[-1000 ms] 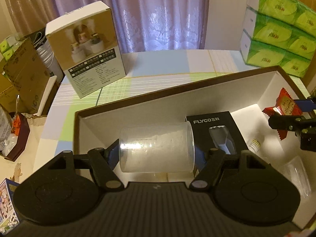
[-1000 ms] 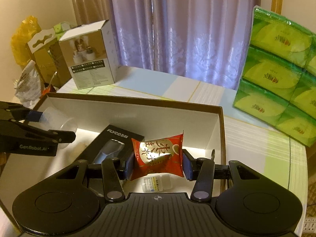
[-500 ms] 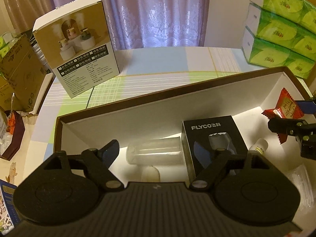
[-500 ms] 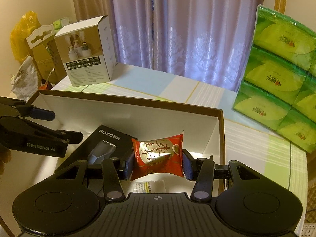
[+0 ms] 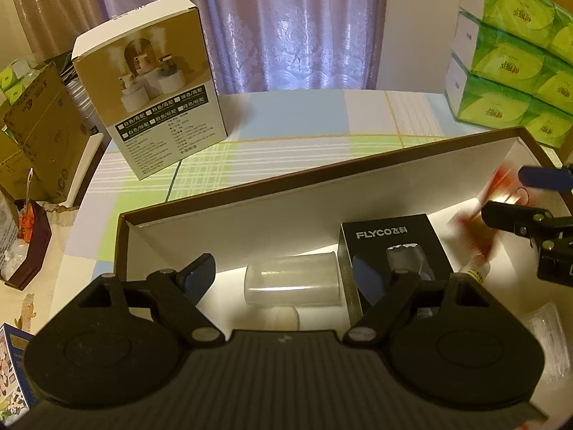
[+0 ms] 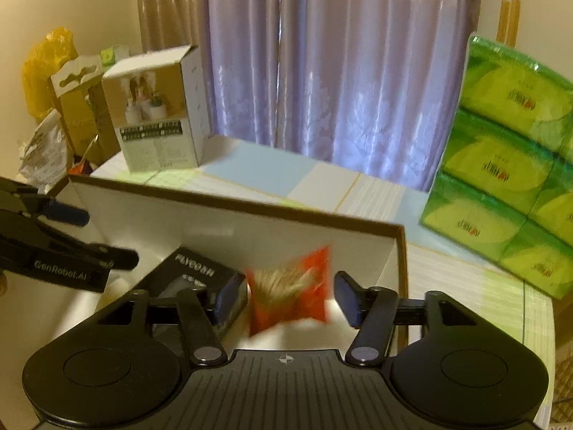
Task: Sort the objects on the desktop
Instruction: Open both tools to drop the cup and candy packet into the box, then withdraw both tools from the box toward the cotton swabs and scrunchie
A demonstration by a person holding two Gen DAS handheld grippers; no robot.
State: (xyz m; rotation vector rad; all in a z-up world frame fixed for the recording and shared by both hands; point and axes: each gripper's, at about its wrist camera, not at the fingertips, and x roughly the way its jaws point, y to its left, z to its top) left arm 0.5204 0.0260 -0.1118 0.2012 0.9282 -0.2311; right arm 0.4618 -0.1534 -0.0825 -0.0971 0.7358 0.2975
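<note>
The red foil snack packet (image 6: 290, 292) is blurred between the spread jaws of the right gripper (image 6: 290, 295), above the white-lined cardboard box (image 6: 229, 222); it looks light, soft and slippery, best pinched at a sealed edge; the left gripper (image 5: 286, 279) also stands spread over the clear plastic cup (image 5: 292, 283), lying in the box.

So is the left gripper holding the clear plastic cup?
No: the clear plastic cup lies on its side in the brown-rimmed box, apart from the left gripper's open jaws.
</note>
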